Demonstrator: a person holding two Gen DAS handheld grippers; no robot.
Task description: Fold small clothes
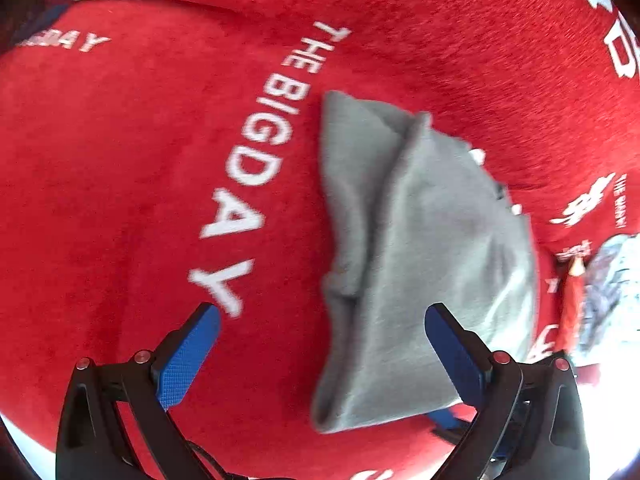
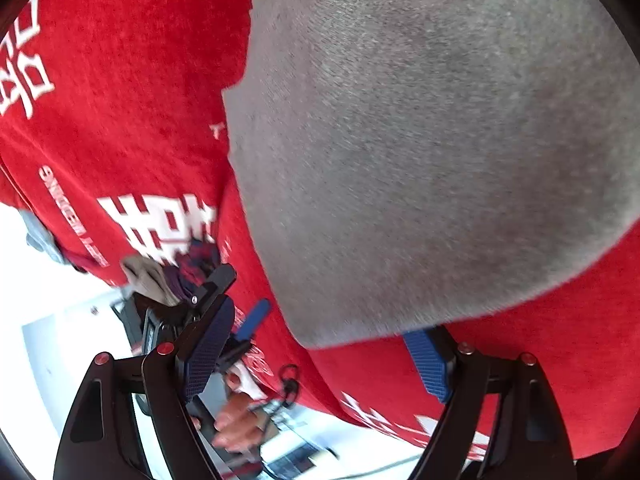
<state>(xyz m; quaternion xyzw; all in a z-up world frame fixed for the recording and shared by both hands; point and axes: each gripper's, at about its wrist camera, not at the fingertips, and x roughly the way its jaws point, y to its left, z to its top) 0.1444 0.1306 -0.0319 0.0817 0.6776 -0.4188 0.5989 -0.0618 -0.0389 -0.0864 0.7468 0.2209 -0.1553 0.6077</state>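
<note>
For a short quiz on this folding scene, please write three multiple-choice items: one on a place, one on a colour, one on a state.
1. Where does the grey knitted garment lie?
A. on the red plush cloth with white lettering
B. on a bare wooden floor
C. in a basket

2. What colour are the pads on the left gripper fingers?
A. yellow
B. blue
C. white

3. How do the jaws of the right gripper stand?
A. shut on the garment
B. shut on nothing
C. open

Key: 1 A, red cloth shows around the garment; 2 B, both pads are blue; 3 C, a wide gap separates the fingers.
</note>
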